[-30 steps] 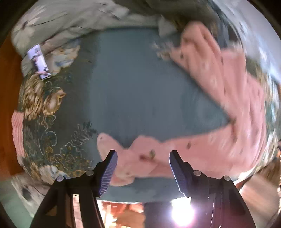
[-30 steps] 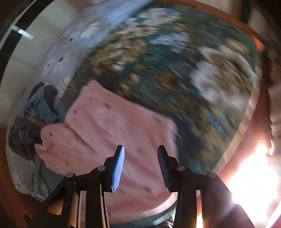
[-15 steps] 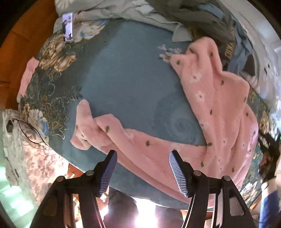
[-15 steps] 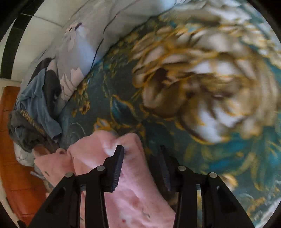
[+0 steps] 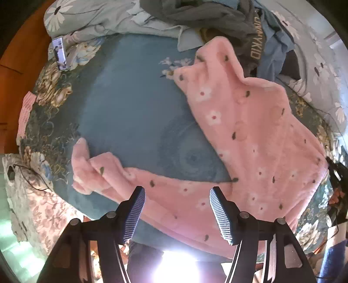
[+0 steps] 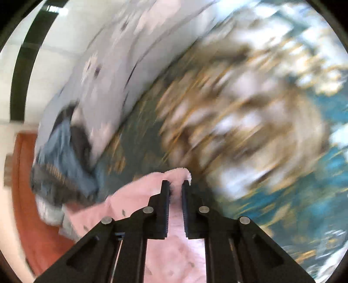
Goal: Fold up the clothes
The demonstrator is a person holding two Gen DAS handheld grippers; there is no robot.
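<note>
A phone (image 5: pixel 60 53) lies near the far left corner of the bed (image 5: pixel 130 104), against a crumpled pale floral duvet (image 5: pixel 91 19). Only the left wrist view shows this, and the whole layout: the pink fleece garment (image 5: pixel 250 135) is spread over the bed's right half, one sleeve trailing along the near edge to a bunched cuff near the left edge, and a heap of grey and blue clothes (image 5: pixel 250 32) sits at the far edge behind it. The left gripper (image 5: pixel 176 209) hovers over the sleeve with its jaws wide apart and nothing between them. The right wrist view, heavily motion-blurred, shows what the other cannot: the right gripper (image 6: pixel 176 191) has its jaws drawn narrow on a raised fold of the pink fabric, over the gold-and-teal floral bedspread (image 6: pixel 250 130). Half a second ago those jaws stood wide above the fabric; now they pinch it. The left gripper's view has barely shifted, and the garment lies much as it did.
</note>
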